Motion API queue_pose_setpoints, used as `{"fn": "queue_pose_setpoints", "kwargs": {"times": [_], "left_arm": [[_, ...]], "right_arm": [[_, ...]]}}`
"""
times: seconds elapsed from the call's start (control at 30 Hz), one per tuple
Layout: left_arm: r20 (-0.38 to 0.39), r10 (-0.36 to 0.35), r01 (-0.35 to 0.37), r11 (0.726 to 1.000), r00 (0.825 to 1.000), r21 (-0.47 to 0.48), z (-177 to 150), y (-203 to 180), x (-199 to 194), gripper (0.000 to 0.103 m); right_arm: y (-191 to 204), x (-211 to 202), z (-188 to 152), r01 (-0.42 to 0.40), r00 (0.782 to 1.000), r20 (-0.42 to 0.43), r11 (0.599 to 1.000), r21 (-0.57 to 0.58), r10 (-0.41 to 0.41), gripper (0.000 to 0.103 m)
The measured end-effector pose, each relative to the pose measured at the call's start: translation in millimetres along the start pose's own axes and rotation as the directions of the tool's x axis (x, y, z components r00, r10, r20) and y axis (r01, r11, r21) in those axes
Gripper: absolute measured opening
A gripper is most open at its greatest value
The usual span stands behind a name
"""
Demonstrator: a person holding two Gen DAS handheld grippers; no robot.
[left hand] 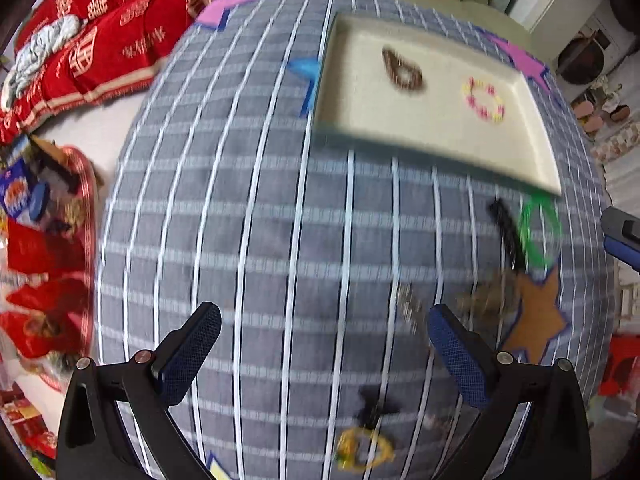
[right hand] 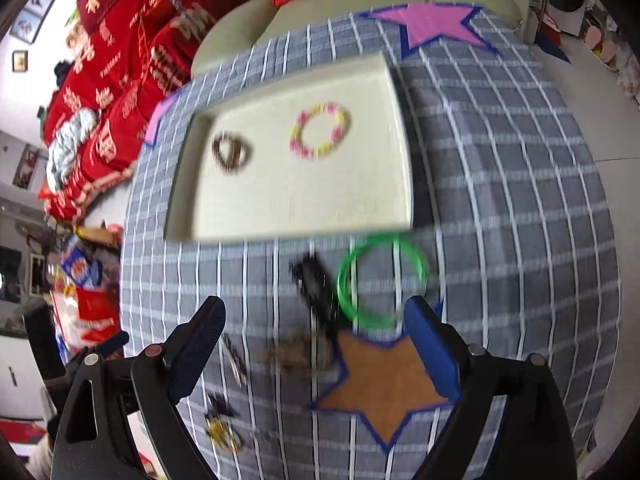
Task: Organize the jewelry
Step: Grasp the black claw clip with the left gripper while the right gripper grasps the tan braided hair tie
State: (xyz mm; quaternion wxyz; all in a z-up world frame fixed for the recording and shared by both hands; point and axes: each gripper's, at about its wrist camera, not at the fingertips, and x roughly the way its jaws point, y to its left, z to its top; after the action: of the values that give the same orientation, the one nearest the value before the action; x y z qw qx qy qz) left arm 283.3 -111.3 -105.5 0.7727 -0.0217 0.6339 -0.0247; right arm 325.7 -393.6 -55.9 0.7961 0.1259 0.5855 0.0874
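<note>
A cream tray (left hand: 344, 128) (right hand: 360, 204) sits on the checked cloth and holds a brown bead bracelet (left hand: 402, 69) (right hand: 231, 152) and a pink-and-yellow bracelet (left hand: 483, 99) (right hand: 320, 131). On the cloth below the tray lie a green bangle (left hand: 538, 228) (right hand: 380, 280), a black strip (left hand: 505, 229) (right hand: 316, 288), a brownish clump (left hand: 488, 300) (right hand: 298, 354) and a yellow-and-black piece (left hand: 362, 446) (right hand: 222, 430). My left gripper (left hand: 324, 340) is open and empty above the cloth. My right gripper (right hand: 316, 332) is open and empty, just short of the black strip and green bangle.
Star stickers mark the cloth: orange (left hand: 536, 316) (right hand: 384, 388), pink (right hand: 432, 24) and blue (left hand: 306, 74). Red embroidered fabric (left hand: 104, 32) covers a sofa at the back left. Red packets and boxes (left hand: 44, 240) lie left of the table. The right gripper's edge (left hand: 624, 236) shows at far right.
</note>
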Motion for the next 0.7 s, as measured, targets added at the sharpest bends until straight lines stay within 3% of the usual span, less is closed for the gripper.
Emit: {"fn": "queue_pose_setpoints", "kwargs": {"times": [0.27,0.7], "left_arm": [[-0.066,-0.063,0.062,0.998,0.996,-0.007,-49,-1,17,0.103],[-0.093,-0.096,0.097,0.995,0.991,0.003,-81,-10,34,0.099]], "right_arm": [[1,21,-59,0.054,0.994,-0.095,0.999,0.004,-0.053,0.093],[-3,50,-66,0.124,0.985,-0.126,0.992,0.013,-0.121,0.092]]}}
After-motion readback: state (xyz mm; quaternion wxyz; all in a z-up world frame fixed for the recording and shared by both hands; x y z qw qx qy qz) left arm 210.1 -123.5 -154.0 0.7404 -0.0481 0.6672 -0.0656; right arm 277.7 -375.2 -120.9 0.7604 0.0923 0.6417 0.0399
